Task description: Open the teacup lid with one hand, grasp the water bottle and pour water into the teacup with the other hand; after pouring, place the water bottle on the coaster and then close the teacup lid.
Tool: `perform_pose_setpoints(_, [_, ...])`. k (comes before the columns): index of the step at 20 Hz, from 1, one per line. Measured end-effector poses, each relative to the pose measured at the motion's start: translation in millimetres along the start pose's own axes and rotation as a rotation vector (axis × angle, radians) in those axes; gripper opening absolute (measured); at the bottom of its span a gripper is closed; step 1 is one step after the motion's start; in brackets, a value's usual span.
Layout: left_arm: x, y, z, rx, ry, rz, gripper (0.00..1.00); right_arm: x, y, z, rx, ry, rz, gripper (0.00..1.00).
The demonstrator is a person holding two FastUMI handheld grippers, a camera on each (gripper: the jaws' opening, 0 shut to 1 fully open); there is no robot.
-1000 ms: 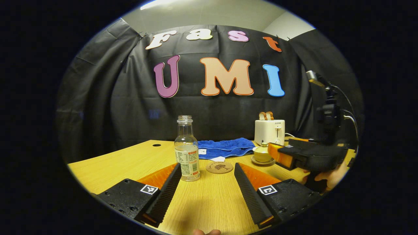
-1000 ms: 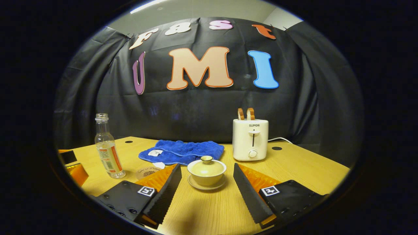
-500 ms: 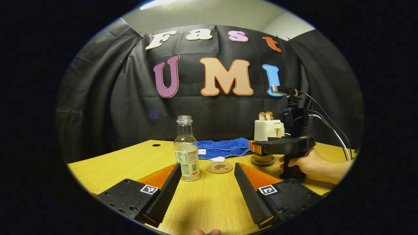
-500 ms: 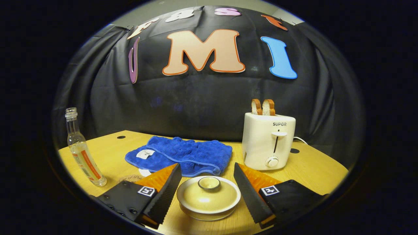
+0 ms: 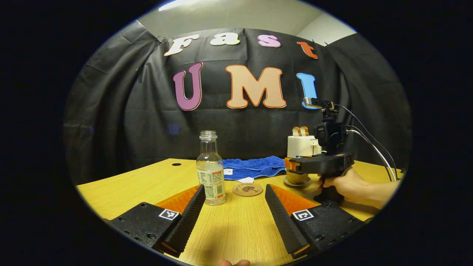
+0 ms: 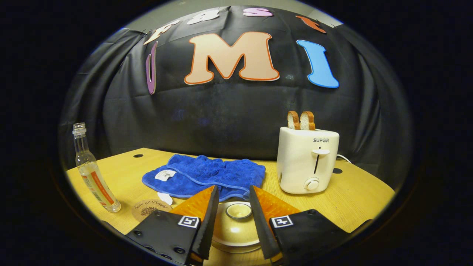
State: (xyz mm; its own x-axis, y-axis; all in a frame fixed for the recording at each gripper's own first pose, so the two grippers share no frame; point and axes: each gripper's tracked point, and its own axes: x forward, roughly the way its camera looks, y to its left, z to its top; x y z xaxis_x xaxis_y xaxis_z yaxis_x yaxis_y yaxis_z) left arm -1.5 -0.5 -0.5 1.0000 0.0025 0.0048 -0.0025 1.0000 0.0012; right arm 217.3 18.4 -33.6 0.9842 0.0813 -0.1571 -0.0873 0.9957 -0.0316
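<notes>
Right gripper [image 6: 232, 212]: its two fingers have closed in around the little knob [image 6: 238, 211] on top of the teacup lid [image 6: 233, 229]. It is hard to tell if both fingers press on the knob yet. In the left gripper view a hand [image 5: 345, 184] holds this gripper [image 5: 290, 167] over the teacup.

Left gripper [image 5: 234, 212]: spread wide, holding nothing, low over the table [image 5: 129, 183].

Teacup [image 5: 296, 177]: yellowish, on a saucer [image 5: 295, 183], with its lid on. The right gripper covers much of it in both views.

Water bottle [image 5: 210, 169]: clear, no cap, standing up just past the tip of the left gripper's left finger. It has some water in it. Its label has tiny print that is too small to read. In the right gripper view it [image 6: 93, 171] looks tilted at the far left, near the round edge of the view.

Coaster [image 5: 247, 189]: round and brown with a dark picture on it, lying between the bottle and the teacup. It has curly writing [image 6: 149, 204] that is too small to make out.

Toaster [image 6: 308, 160]: white, behind the teacup, with two slices of bread [image 6: 300, 120] sticking out. The word "SUPOR" is on its front.

Towel [image 6: 207, 174]: blue and bunched up, lying at the back of the table beside the toaster. It has a small white tag [image 6: 165, 174].

Holes: small dark round holes [image 6: 138, 155] in the table top near the back.
</notes>
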Motion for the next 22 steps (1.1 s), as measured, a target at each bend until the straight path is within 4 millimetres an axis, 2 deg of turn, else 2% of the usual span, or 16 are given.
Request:
perform_pose_setpoints(2, [0.6,0.0,0.6,0.000,0.000,0.000,0.95,1.3,-1.3,-0.6,0.009,0.003,-0.001,0.58])
perform_pose_setpoints(3, [0.5,-0.2,1.0,0.000,0.001,0.000,0.95,-1.0,-0.2,3.4,0.012,0.003,0.005,0.51])
perform_pose_setpoints(4, [-0.2,0.2,0.1,0.000,0.001,0.000,0.95,8.8,-3.5,-4.1,0.019,-0.002,-0.012,0.43])
perform_pose_setpoints(5, [0.7,0.4,1.0,0.000,0.000,0.000,0.95,3.7,-5.0,0.3,0.019,-0.006,-0.013,0.36])
perform_pose_setpoints(12, [0.4,0.3,0.3,0.000,0.000,0.002,0.95,3.0,-1.0,3.0,0.014,-0.023,0.015,0.37])
perform_pose_setpoints(14, [-0.1,1.1,0.5,-0.001,0.000,0.008,0.95,-1.6,0.6,13.4,0.007,-0.086,0.026,0.31])
perform_pose_setpoints(16, [-0.2,0.8,0.5,-0.001,0.000,0.012,0.95,-5.5,0.1,22.0,0.000,-0.146,0.023,0.30])
perform_pose_setpoints(19, [-0.4,0.7,0.7,-0.001,0.001,0.013,0.95,-7.0,1.2,18.9,0.022,-0.140,0.042,0.29])
perform_pose_setpoints(22, [-0.5,1.0,0.1,-0.003,0.000,0.017,0.94,-18.0,3.6,18.6,0.022,-0.139,0.067,0.30])
